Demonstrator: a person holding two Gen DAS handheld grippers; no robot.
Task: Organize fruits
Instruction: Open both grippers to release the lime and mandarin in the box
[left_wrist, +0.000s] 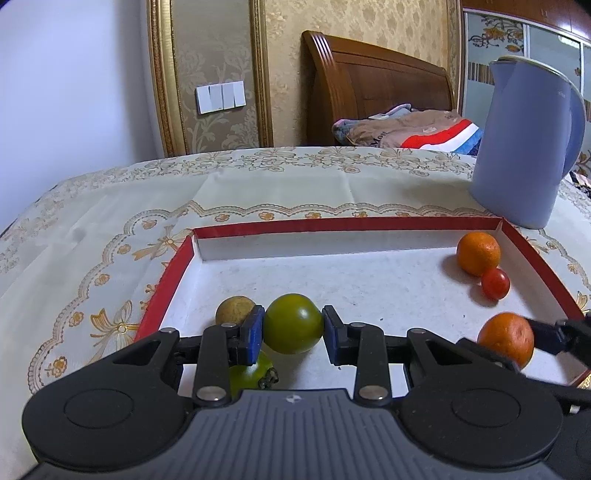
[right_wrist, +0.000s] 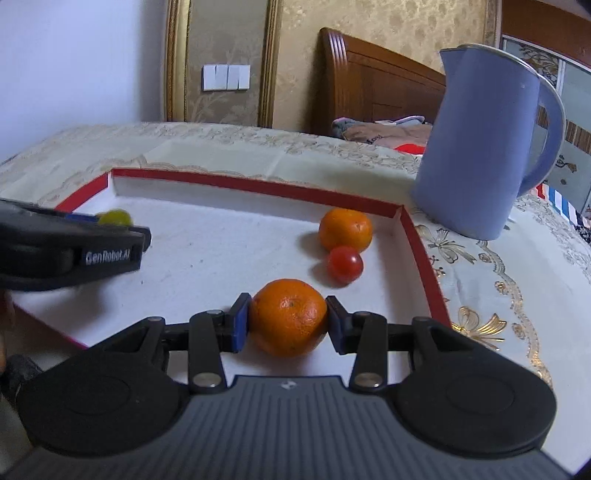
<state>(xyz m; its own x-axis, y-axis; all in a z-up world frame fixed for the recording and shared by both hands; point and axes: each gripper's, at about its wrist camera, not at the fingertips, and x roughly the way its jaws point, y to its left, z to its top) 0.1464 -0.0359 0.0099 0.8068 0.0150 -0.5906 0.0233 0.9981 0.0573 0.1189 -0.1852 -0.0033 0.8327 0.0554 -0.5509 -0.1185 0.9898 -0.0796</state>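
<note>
left claw (left_wrist: 293, 330): clamped, level | right claw (right_wrist: 288, 323): clamped, level

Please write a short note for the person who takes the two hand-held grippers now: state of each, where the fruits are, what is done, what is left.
Left hand-held gripper: shut on the green fruit.
Right hand-held gripper: shut on the near orange.
Both are over the red-edged tray.
Far right corner: second orange touching a small red tomato.
Left side: a tan fruit and another green fruit.
Left to do: set down both held fruits, probably each beside its like.
</note>
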